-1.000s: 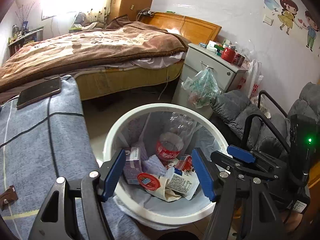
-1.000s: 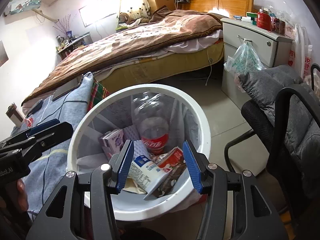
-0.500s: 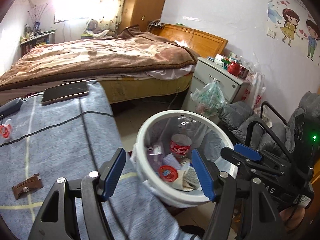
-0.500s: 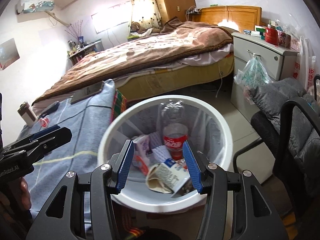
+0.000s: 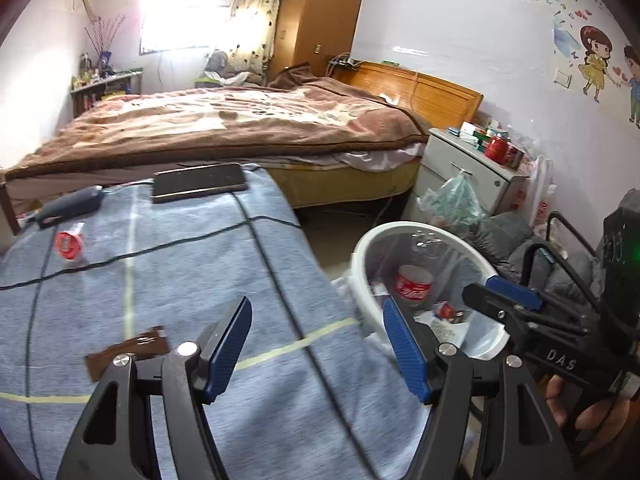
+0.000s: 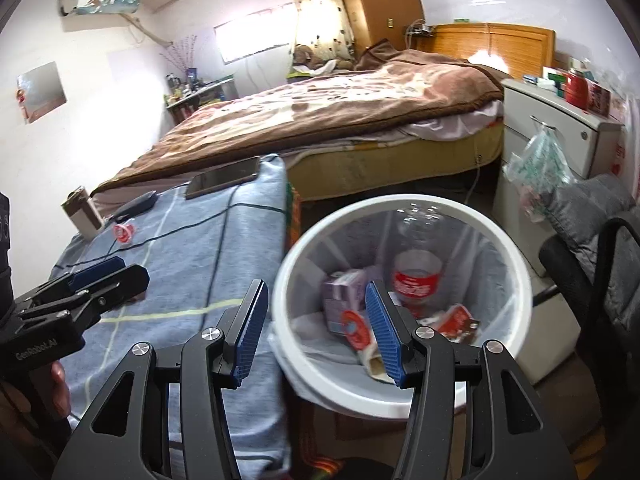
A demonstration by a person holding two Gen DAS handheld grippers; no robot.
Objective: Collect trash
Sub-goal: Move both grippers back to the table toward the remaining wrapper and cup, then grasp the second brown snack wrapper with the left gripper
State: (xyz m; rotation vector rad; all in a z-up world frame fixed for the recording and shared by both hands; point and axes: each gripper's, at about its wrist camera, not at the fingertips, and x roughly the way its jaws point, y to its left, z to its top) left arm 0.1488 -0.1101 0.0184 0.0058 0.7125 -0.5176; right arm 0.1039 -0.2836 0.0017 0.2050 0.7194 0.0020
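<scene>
Both tools tilt downward, jaws parted and empty. The left tool (image 5: pixel 316 344) hangs over the near right part of the table (image 5: pixel 120 280), its ribbed blue pads (image 5: pixel 228 344) set in black frames with silver screws. The right tool (image 6: pixel 312 332) straddles the gap between the table edge and the bin (image 6: pixel 516 264): its left pad lies over the cloth, its right pad over the bin's mouth. In each view the other tool shows at the side, gripped by a hand (image 5: pixel 588 408) at its handle.

The table wears a soft grey-blue cloth crossed by dark and pale yellow lines. On it, at the near left, lies a flat brown wrapper (image 5: pixel 128 354); far left sits a small round red-and-white cup (image 5: pixel 69 243); at the far edge lie a dark phone (image 5: pixel 198 182) and a dark flat pouch (image 5: pixel 70 206).

The bin stands on the floor just right of the table, round, white-rimmed, lined with a thin clear bag. Inside are a clear plastic bottle with a red label (image 6: pixel 416 280), a purple carton (image 6: pixel 344 300), a round red lid (image 6: pixel 354 326) and crumpled paper packaging (image 6: pixel 456 320).

Beyond is a bed (image 5: pixel 240 128) under a fuzzy brown blanket.
</scene>
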